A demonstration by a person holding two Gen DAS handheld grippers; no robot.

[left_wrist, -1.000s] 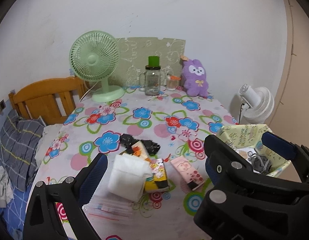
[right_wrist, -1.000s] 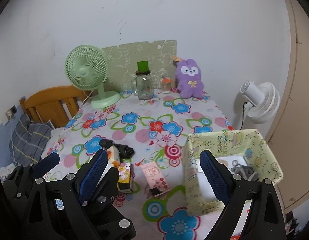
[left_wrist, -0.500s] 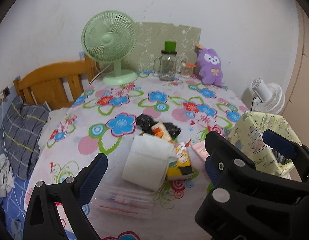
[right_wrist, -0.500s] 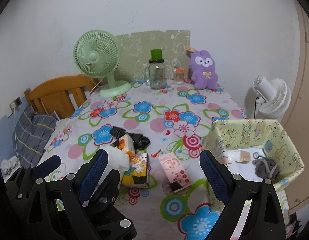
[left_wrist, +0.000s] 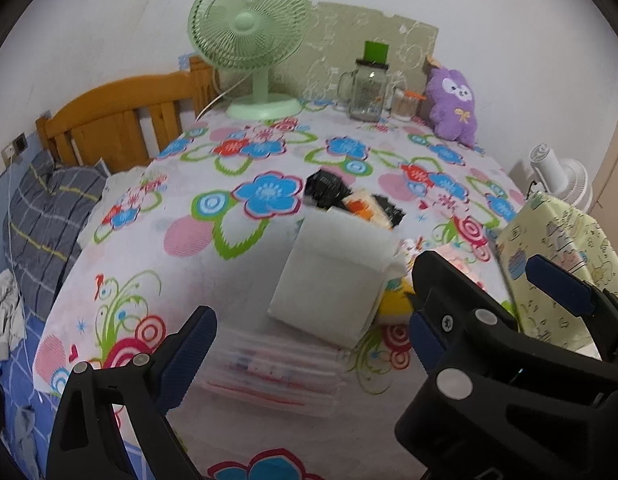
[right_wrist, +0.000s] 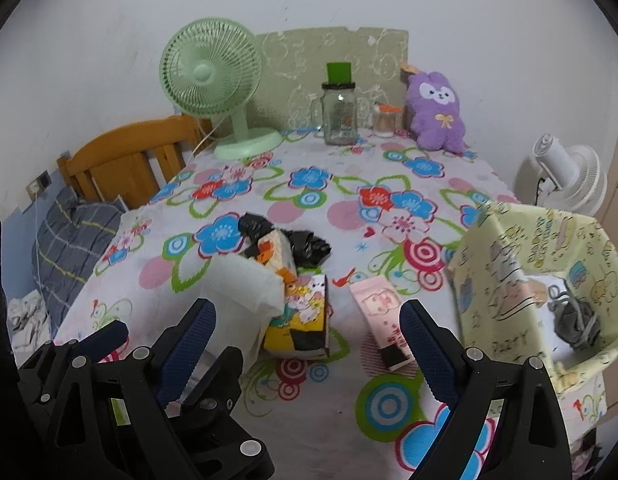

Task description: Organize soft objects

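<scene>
White tissue pack lies beyond my wide-open left gripper; right gripper (wide open) flanks yellow box.

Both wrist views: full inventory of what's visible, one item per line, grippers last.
Floral tablecloth: 1, white with blue, red and green flowers, covers table.
Green desk fan: 1, far left of table.
Glass mason jar: 1, clear, green topper, far centre.
Purple plush bunny: 1, far right, at wall.
White soft pack: 1, mid-table, near the left gripper.
Black crumpled bag: 1, behind the pack.
Yellow cartoon tissue pack: 1, right of white pack.
Pink tube: 1, black cap, centre.
Yellow-green patterned fabric bin: 1, right edge; grey item inside.
White floor fan: 1, beyond table, right.
Left gripper: open.
Right gripper: open.
</scene>
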